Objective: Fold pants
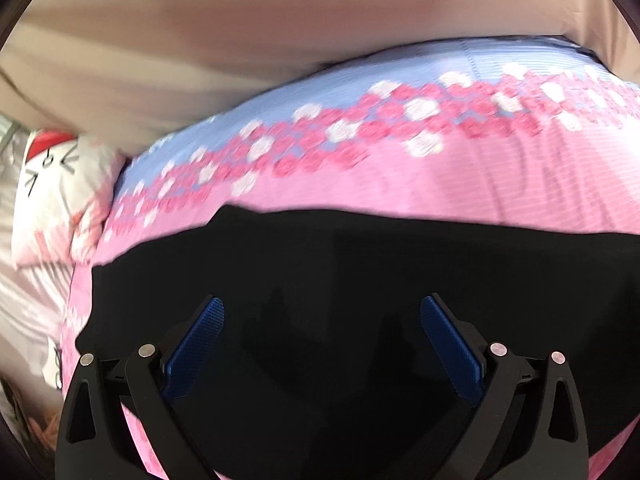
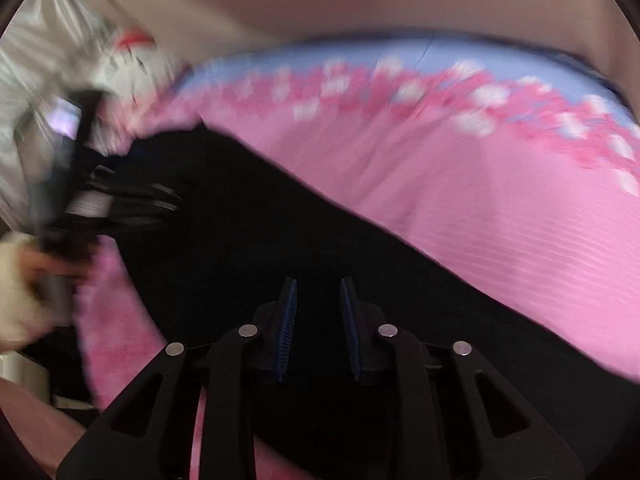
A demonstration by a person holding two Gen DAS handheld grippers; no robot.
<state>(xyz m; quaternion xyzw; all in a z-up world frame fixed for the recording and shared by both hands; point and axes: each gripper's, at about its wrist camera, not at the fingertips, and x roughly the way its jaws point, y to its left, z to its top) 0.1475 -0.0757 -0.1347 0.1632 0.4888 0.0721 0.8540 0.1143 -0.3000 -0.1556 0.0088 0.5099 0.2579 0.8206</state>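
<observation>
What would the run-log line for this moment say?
stage: pre-grasp | left claw: open over black pants | right claw: narrowly open, holding nothing | surface: pink bedspread

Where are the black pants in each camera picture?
Left wrist: black pants fill the lower middle, under the open left gripper.
Right wrist: the pants run from upper left to lower right, under the right gripper.
Shared landmark: the pink flowered bedspread beyond them.

A bed covered in a pink sheet (image 1: pixel 460 192) with a far band of blue and pink-and-white blossoms fills the scene, a white cat-face pillow (image 1: pixel 52 184) at its left and a plain beige wall (image 1: pixel 280 20) beyond.
</observation>
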